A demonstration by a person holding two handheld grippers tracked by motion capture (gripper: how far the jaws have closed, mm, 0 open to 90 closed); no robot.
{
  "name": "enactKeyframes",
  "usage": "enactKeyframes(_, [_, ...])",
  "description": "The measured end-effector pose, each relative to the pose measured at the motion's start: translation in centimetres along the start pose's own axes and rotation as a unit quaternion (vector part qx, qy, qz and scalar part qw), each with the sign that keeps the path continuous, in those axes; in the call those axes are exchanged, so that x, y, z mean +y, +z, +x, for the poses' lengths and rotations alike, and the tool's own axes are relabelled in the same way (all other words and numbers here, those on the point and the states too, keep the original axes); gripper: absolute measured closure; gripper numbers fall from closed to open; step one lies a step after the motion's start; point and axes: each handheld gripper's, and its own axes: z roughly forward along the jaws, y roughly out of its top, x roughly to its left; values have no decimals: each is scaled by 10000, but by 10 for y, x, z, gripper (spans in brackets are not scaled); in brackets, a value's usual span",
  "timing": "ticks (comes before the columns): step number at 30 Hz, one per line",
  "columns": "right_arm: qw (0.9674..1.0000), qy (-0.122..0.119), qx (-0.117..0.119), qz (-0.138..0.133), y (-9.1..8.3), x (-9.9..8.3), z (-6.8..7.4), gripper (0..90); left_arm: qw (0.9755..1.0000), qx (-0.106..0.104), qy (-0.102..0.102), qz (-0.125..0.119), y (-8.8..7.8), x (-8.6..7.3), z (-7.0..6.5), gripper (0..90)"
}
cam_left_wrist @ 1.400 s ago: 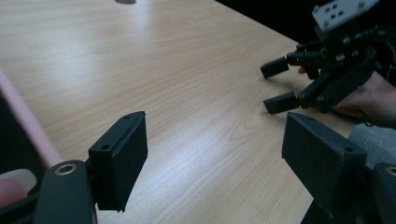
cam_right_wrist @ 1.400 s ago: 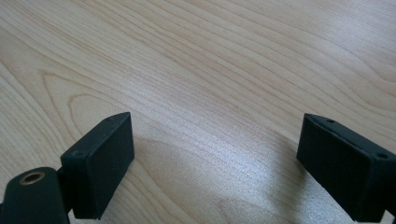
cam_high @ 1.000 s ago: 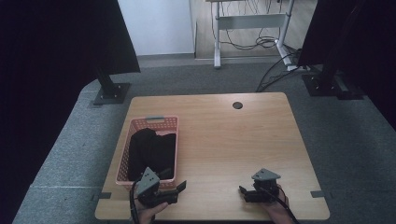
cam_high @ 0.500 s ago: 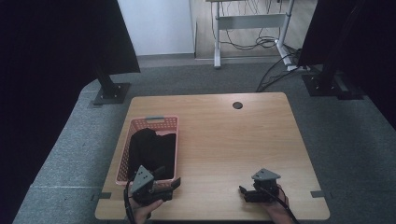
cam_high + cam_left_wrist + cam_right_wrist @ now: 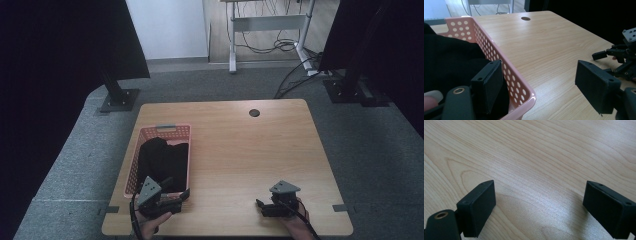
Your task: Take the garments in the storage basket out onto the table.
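hands come in at the near edge of the table, one gripper in each. left gripper sits at the near left, right at the near end of the basket; its jaws stand wide apart with nothing between them. in the left gripper view one jaw lies inside the basket, against the cloth, while the other hangs outside over bare wood, so the near corner of the pink wall sits between them. a fingertip shows at the lower left of that view.

right gripper rests at the near right, well apart from the basket, pointing left across the table. its jaws are also spread wide, empty, with only wood grain between them in the right gripper view. it shows too at the right edge of the left gripper view.

basket is pink plastic with round holes in its walls, long side running away from the person, along the left side of the table. dark cloth fills most of it, heaped a little above the rim.

farther off, a round dark hole sits near the far edge of the table. beyond lie grey carpet, two black stand bases, and a metal frame with loose cables.
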Motion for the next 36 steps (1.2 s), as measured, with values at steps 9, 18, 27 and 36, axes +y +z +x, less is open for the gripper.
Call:
enactKeyframes(9, [10000, 0, -1, 1, 0, 0, 0, 107, 9999, 112, -84, -6, -3, 0, 8, 223])
enactKeyframes(18, [10000, 4, -1, 2, 0, 0, 0, 105, 9990, 381, -231, -68, -13, 2, 24, 221])
enactKeyframes(27, [10000, 9, -3, 2, 0, 0, 0, 106, 9972, 705, -254, -24, -19, 2, 39, 219])
enactKeyframes(36, [10000, 9, -3, 4, 0, 0, 0, 105, 9957, 856, -347, -72, -26, 2, 48, 219])
